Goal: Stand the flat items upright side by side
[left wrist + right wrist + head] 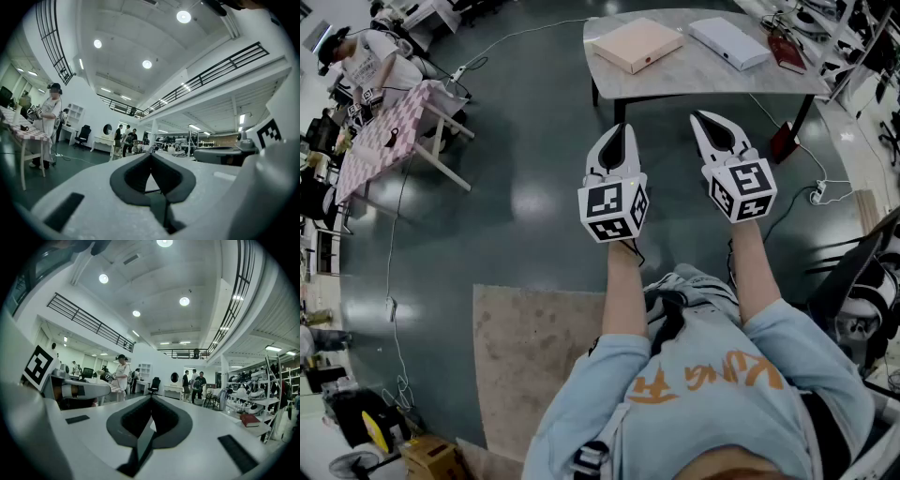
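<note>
Three flat items lie on the grey table (694, 70) at the top of the head view: a beige box (637, 44), a white box (729, 42) and a red book (787, 53). The red book (253, 420) also shows at the right of the right gripper view. My left gripper (623, 128) and right gripper (699, 116) are held side by side over the floor, short of the table's near edge, pointing toward it. Both are shut with nothing between the jaws, as the left gripper (151, 154) and right gripper (151, 397) show in their own views.
A pink chequered table (384, 141) with a person beside it stands at the left. A beige rug (534, 356) lies under me and a black chair (862, 281) is at the right. Cables and a power strip (818, 193) lie on the dark floor near the table leg (799, 117).
</note>
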Action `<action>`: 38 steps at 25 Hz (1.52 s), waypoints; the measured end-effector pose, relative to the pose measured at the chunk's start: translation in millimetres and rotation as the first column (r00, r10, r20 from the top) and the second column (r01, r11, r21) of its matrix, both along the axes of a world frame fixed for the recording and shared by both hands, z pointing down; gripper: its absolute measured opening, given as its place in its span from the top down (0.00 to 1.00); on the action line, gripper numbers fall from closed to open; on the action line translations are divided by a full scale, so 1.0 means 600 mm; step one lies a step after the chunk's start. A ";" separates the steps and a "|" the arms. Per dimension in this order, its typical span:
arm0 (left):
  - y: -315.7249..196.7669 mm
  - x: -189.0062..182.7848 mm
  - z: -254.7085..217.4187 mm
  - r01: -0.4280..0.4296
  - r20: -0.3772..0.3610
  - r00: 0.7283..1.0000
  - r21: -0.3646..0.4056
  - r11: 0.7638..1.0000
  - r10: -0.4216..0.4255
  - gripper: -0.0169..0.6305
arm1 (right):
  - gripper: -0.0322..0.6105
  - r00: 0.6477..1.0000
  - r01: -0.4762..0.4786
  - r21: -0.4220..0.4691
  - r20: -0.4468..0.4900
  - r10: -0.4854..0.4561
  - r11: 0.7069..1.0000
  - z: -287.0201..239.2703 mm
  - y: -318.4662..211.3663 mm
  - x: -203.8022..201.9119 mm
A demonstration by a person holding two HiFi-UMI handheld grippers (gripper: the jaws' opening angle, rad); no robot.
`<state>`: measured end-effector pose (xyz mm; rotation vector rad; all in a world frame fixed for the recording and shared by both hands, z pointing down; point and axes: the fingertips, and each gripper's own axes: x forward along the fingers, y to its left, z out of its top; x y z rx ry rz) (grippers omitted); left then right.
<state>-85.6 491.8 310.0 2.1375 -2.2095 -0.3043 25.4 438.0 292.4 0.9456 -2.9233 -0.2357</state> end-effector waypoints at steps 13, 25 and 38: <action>0.001 -0.012 0.010 -0.023 0.005 1.000 -0.029 0.999 0.024 0.95 | 0.95 0.999 -0.040 -0.051 -0.003 0.040 0.998 0.015 -0.009 0.001; -0.024 -0.017 0.029 -0.054 0.014 0.998 -0.065 0.996 0.055 0.95 | 0.95 0.998 -0.056 -0.081 -0.010 0.055 0.995 0.029 -0.038 -0.005; -0.116 -0.111 0.058 -0.011 -0.008 1.000 -0.091 0.996 0.011 0.95 | 0.95 0.998 -0.009 -0.096 -0.066 0.003 0.995 0.062 -0.132 -0.115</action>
